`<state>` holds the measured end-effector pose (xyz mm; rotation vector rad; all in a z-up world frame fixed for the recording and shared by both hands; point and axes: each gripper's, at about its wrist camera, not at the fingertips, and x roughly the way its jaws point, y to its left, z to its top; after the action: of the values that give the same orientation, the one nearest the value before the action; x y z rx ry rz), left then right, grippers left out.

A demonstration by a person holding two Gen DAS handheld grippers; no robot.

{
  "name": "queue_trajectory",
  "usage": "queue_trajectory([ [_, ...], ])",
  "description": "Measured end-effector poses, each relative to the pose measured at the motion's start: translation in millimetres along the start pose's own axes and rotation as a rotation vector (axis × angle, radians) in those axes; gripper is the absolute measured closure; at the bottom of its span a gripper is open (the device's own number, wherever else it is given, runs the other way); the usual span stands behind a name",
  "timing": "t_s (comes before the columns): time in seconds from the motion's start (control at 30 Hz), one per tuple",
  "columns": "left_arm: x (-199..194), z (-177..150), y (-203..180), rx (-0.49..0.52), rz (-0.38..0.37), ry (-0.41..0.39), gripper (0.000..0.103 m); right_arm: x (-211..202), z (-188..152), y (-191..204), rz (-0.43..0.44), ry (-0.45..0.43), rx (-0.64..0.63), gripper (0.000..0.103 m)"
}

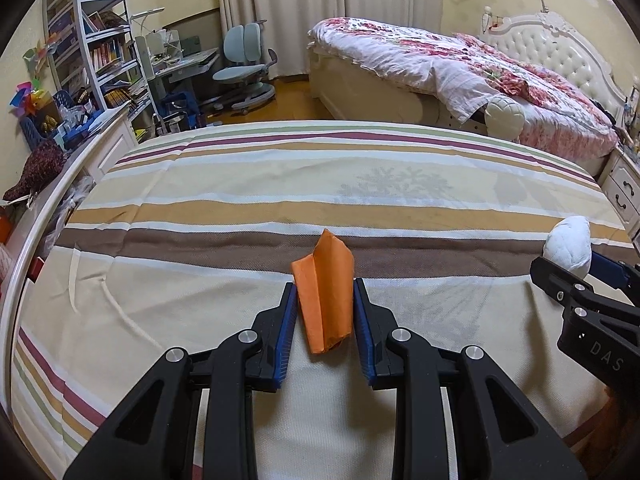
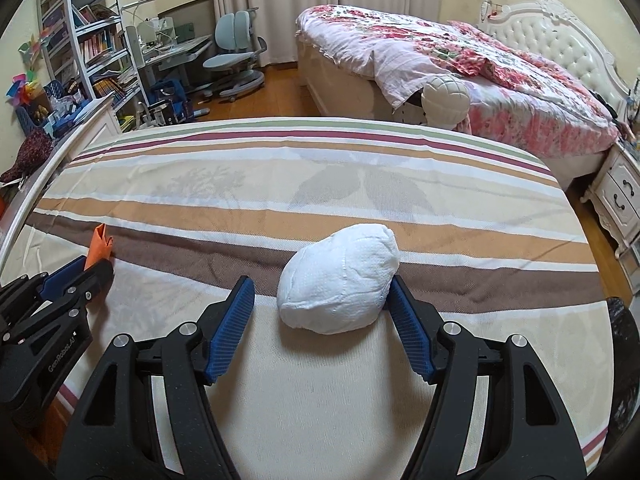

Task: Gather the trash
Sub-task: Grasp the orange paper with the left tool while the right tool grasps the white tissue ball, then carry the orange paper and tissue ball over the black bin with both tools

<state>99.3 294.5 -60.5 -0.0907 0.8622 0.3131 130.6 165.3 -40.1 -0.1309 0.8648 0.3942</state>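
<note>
The left hand-held gripper (image 1: 325,300) was pinching a folded piece of orange paper (image 1: 325,292), its blue pads (image 1: 289,332) closed against both sides, the paper standing up between them above the striped bedspread (image 1: 240,208). The right hand-held gripper (image 2: 322,300) bracketed a white crumpled wad (image 2: 338,278) that looked like tissue or a balled pad. The right pad (image 2: 408,328) touched the wad's side, while the left pad (image 2: 232,320) stood clear of it with a gap, so the jaws were spread partway and the wad was not firmly clamped; whether it was lifted off the bed or resting on it could not be told. In the left wrist view the wad (image 1: 570,246) showed at the far right edge, in the right tool's tips, well apart from the orange paper. No bin or bag was visible in either view.

The step in hand seemed to be securing the white wad while the orange paper was already held. To do it well, the right jaws would need closing evenly until both pads pressed the wad's middle, not its rim, since a soft ball could squirt sideways under a one-sided push. The left grip should be kept steady, as thin paper could slip out if the pads eased.
</note>
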Motion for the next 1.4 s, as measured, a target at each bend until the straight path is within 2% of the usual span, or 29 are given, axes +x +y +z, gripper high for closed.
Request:
queue_trajectory([
  [0.1,0,0,0,0.000,-0.004,0.000,0.075,2,0,0,0.003,0.011,0.000,0.055],
  [0.23,-1,-1,1,-0.002,-0.007,-0.002,0.075,-1,-1,1,0.003,0.006,-0.009,0.058],
  [0.53,-9,-4,-2,0.001,-0.017,-0.009,0.075,-17,-13,-3,0.006,-0.011,-0.008,0.058],
  [0.87,-26,-19,-20,0.019,-0.055,-0.016,0.075,-46,-41,-18,-0.008,-0.029,0.000,0.058],
  [1.1,-42,-35,-45,0.051,-0.093,-0.024,0.075,-68,-62,-36,-0.034,-0.045,0.024,0.058],
  [1.4,-60,-51,-85,0.109,-0.158,-0.042,0.075,-97,-91,-78,-0.084,-0.063,0.091,0.058],
])
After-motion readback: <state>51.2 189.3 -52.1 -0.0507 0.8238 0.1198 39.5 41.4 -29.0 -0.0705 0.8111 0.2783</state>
